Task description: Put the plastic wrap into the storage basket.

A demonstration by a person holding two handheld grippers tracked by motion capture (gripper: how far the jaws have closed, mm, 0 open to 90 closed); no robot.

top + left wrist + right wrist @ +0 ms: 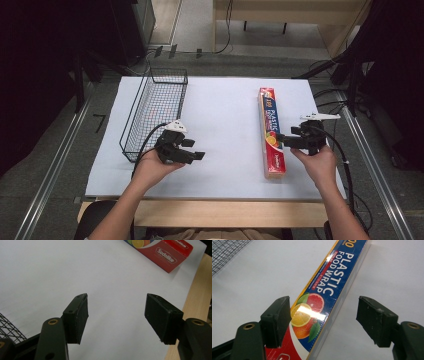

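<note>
A long red and blue box of plastic food wrap (270,132) lies lengthwise on the white sheet (225,115), right of centre. My right gripper (284,141) is at its right side near the front end and points left at it. In the right gripper view (324,317) the jaws stand open over the box (332,282): the left jaw is above its fruit picture, and bare sheet shows in front of the right jaw. My left gripper (194,149) hovers open at the front left and holds nothing (117,315). The box's red end (170,252) shows far ahead of it.
A black wire basket (155,110) stands at the sheet's left edge, just behind my left hand; its mesh shows in the gripper views (7,327) (224,252). The wooden table edge (225,212) runs along the front. Cables and dark stands lie beyond the table.
</note>
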